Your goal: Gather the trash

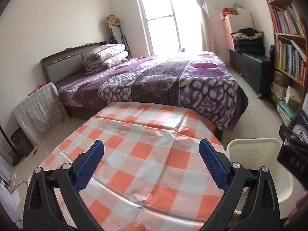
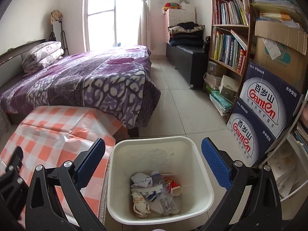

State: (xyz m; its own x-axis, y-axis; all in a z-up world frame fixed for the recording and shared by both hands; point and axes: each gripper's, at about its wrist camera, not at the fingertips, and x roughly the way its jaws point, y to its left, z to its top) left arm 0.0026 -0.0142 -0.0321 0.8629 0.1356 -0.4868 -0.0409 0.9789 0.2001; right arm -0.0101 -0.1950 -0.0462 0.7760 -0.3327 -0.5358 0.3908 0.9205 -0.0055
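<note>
Below R gripper (image 2: 153,163), jaws spread wide & empty — trash (image 2: 154,190) sits in white bin (image 2: 204,182): crumpled paper, plastic bottle, red carton. Prob light, crushable; pinch mid-body. L gripper (image 1: 151,163) also spread, empty over checked tablecloth (image 1: 154,127); bed (image 1: 154,77) beyond.

checked cloth (image 1: 146,159) covers table (bin (image 2: 123,207) on floor (image 2: 184,115))

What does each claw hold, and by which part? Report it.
Nothing is held. The left claw gapes over the checked tablecloth; the right claw gapes above the trash bin.
</note>
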